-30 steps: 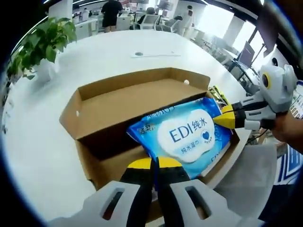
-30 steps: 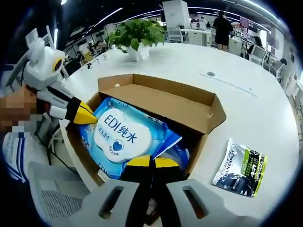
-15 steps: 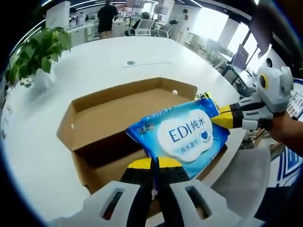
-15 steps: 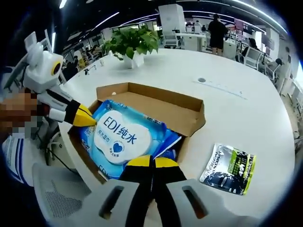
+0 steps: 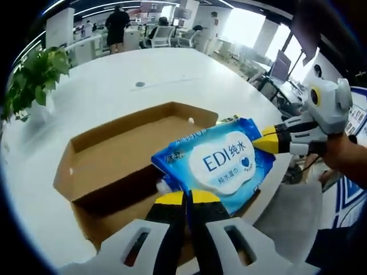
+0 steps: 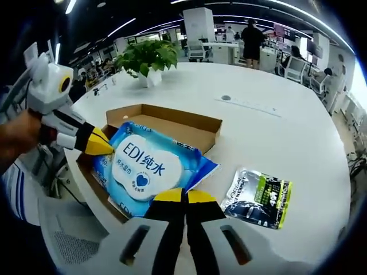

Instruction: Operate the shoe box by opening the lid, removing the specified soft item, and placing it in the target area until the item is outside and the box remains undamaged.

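A blue wet wipes pack (image 5: pixel 221 163) with a white label hangs above the open brown shoe box (image 5: pixel 109 154), lifted between both grippers. My left gripper (image 5: pixel 187 197) is shut on the pack's near edge. My right gripper (image 5: pixel 265 142) comes in from the right, pinching the pack's far end. In the right gripper view the same pack (image 6: pixel 146 166) hovers over the box (image 6: pixel 178 123). There the right gripper (image 6: pixel 184 196) is shut on its corner and the left gripper (image 6: pixel 97 144) clamps the opposite end.
The box sits near the edge of a large white table (image 6: pixel 275 132). A silver, black and green pouch (image 6: pixel 258 196) lies on the table beside the box. A potted plant (image 6: pixel 146 57) stands farther back. An office chair (image 5: pixel 287 212) is below the table edge.
The wipes pack has risen out of the box, held by both grippers. The box looks smaller and lower in both views as the hands went up.
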Available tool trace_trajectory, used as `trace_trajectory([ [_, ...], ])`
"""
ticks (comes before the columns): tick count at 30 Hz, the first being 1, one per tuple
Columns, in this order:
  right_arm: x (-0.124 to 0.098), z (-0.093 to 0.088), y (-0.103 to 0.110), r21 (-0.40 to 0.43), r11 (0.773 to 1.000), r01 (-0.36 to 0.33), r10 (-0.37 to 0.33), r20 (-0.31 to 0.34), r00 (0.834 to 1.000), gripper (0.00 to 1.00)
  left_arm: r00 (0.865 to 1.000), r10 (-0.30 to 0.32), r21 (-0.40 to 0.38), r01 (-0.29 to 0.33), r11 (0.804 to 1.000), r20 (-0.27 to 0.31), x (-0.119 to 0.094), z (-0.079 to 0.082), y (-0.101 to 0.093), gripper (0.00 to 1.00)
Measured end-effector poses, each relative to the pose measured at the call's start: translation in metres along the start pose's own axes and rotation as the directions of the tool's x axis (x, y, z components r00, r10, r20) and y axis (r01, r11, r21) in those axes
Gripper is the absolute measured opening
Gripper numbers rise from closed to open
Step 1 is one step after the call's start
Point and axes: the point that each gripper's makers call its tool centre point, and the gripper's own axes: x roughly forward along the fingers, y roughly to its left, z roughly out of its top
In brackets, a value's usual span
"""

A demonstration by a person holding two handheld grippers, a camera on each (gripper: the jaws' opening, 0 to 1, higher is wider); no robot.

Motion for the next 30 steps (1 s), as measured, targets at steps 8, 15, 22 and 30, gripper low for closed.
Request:
trace_trajectory([
  [8, -0.011, -0.007, -0.029, 0.02, 0.999, 0.032, -0.032, -0.002, 0.999, 0.0, 0.999, -0.031, 0.032, 0.032, 0.999, -0.013, 0.019, 0.011, -0.023, 0.0],
  [15, -0.02, -0.014, -0.055, 0.043, 0.997, 0.061, -0.061, -0.004, 0.998, 0.0, 0.998, -0.056, 0.06, 0.058, 0.997, -0.024, 0.037, 0.023, -0.043, 0.0],
  [22, -0.028, -0.021, -0.081, 0.064, 0.994, 0.088, -0.088, -0.007, 0.996, 0.0, 0.996, -0.079, 0.083, 0.082, 0.993, -0.037, 0.055, 0.032, -0.062, 0.0],
  [30, -0.035, -0.026, -0.107, 0.077, 0.991, 0.111, -0.11, -0.012, 0.994, 0.0, 0.994, -0.097, 0.101, 0.101, 0.99, -0.05, 0.073, 0.041, -0.081, 0.0],
])
